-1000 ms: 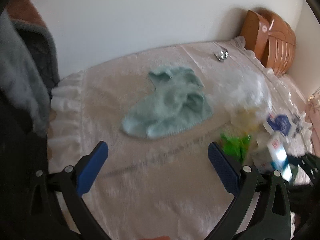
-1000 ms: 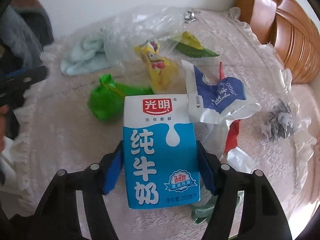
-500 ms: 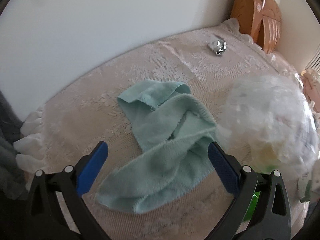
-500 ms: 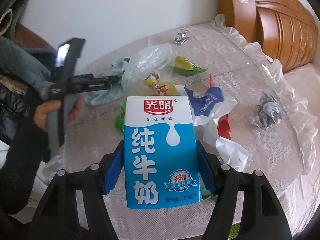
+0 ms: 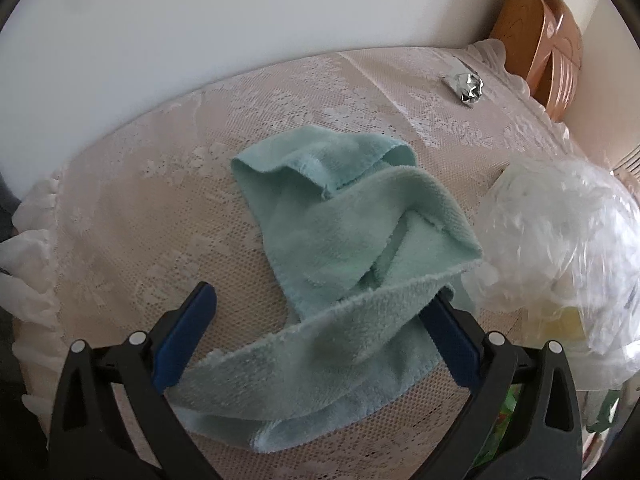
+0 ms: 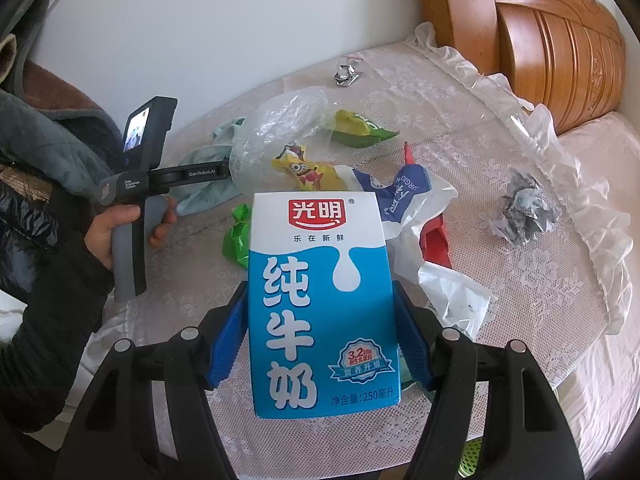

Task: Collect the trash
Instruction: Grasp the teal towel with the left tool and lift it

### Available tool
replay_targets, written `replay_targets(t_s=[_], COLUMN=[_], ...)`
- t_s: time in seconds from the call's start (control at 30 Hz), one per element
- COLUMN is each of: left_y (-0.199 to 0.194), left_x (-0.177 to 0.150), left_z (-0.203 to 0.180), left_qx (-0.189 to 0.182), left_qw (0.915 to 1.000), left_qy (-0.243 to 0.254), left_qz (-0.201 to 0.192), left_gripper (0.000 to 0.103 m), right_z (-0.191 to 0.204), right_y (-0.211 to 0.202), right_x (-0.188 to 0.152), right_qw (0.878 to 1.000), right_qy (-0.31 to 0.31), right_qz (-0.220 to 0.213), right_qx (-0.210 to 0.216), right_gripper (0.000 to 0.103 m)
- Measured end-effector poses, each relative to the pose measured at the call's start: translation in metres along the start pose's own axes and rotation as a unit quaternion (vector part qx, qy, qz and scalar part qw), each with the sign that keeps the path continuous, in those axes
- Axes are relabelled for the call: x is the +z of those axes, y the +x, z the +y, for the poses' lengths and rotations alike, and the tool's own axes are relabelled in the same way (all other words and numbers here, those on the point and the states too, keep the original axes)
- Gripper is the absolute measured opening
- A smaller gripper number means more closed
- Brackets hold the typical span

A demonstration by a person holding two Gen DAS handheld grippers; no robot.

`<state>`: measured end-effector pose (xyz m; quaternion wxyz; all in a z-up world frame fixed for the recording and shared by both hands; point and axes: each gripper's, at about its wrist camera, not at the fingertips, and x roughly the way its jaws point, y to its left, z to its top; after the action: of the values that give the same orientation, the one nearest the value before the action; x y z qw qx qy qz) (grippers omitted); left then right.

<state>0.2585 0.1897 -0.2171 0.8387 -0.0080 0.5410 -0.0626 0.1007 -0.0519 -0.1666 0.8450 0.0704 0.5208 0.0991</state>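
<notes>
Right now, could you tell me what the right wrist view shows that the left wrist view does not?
Only the right wrist view shows the milk carton clamped in the right gripper, the crumpled newspaper ball and the person's left hand. Only the left wrist view shows the left gripper wide open over the towel. Both show the light green towel, the clear plastic bag, the foil scrap and the wooden headboard.

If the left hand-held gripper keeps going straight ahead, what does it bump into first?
Most likely the light green towel. The left hand-held gripper is open, and the towel's near fold already lies between its fingers. Depth is hard to judge, so it may already be touching.
</notes>
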Motion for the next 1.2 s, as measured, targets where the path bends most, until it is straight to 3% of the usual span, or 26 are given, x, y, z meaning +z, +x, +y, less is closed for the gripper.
replay_targets(t_s=[0.3,0.53,0.6,0.67,0.87,1.07,1.2], left_y=[0.004,0.001,-0.004,-0.011,-0.033,-0.094,-0.157], left_x=[0.002,0.001,-0.001,0.0,0.004,0.008,0.004], left_z=[-0.001,0.003,0.003,-0.002,-0.021,-0.02,-0.019], left_qx=[0.004,0.004,0.005,0.002,0.021,0.009,-0.005], left_qw=[1.0,0.9997,0.9991,0.9991,0.9967,0.9917,0.9844], left_qy=[-0.003,-0.024,-0.032,-0.011,0.03,0.005,-0.01], left_qz=[0.008,-0.01,-0.027,-0.041,-0.072,-0.128,-0.176], left_gripper=[0.097,0.097,0.085,0.058,0.01,0.006,0.006], right_z=[-0.002,-0.005,-0.007,-0.01,-0.011,-0.014,-0.018], right_y=[0.001,0.001,0.0,0.0,0.001,-0.009,-0.032], right_x=[0.0,-0.002,-0.003,-0.004,-0.008,-0.007,-0.004], right_qw=[1.0,1.0,1.0,1.0,1.0,0.998,0.992], right_qy=[0.003,0.008,0.01,0.013,0.009,0.036,0.061], right_qz=[0.0,-0.002,-0.004,-0.006,-0.016,-0.044,-0.073], right_qx=[0.002,0.004,0.004,0.003,-0.003,0.033,0.087], right_gripper=[0.068,0.068,0.068,0.068,0.068,0.067,0.067])
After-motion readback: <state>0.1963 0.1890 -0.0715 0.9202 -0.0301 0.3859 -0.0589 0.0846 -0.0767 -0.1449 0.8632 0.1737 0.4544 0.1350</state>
